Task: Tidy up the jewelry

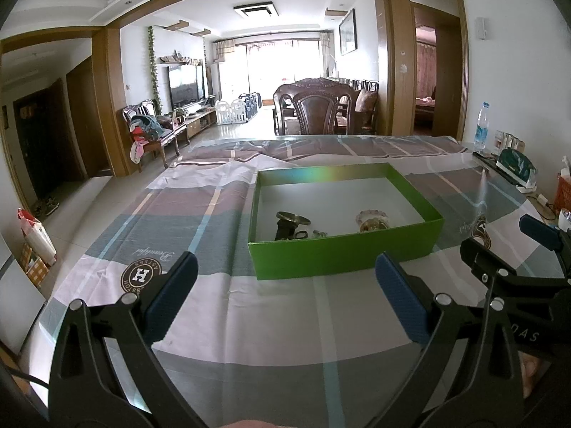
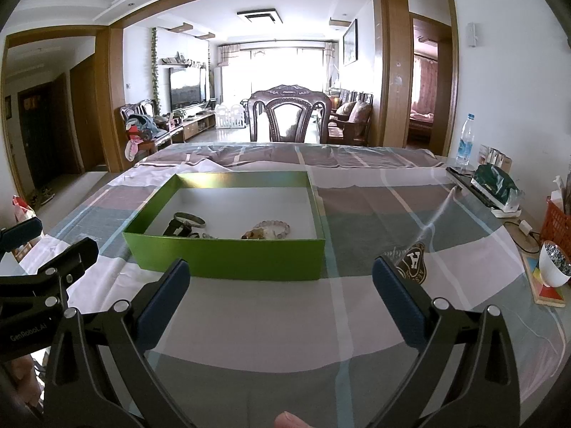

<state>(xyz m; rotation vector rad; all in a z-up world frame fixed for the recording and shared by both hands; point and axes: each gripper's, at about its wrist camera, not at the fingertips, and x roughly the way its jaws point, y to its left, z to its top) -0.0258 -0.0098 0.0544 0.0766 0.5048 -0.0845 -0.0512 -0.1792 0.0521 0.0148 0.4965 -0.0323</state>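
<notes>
Left wrist view shows the left claw (image 1: 285,281) spread wide and empty at frame bottom, the right claw (image 2: 280,285) likewise, with jewelry (image 1: 292,226) inside the green box (image 1: 342,253) mid-frame on the desk (image 1: 285,321).

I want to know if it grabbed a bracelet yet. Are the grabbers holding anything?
Nothing is held. Both the left gripper and right gripper are open and empty; the bracelets lie in the box.
</notes>
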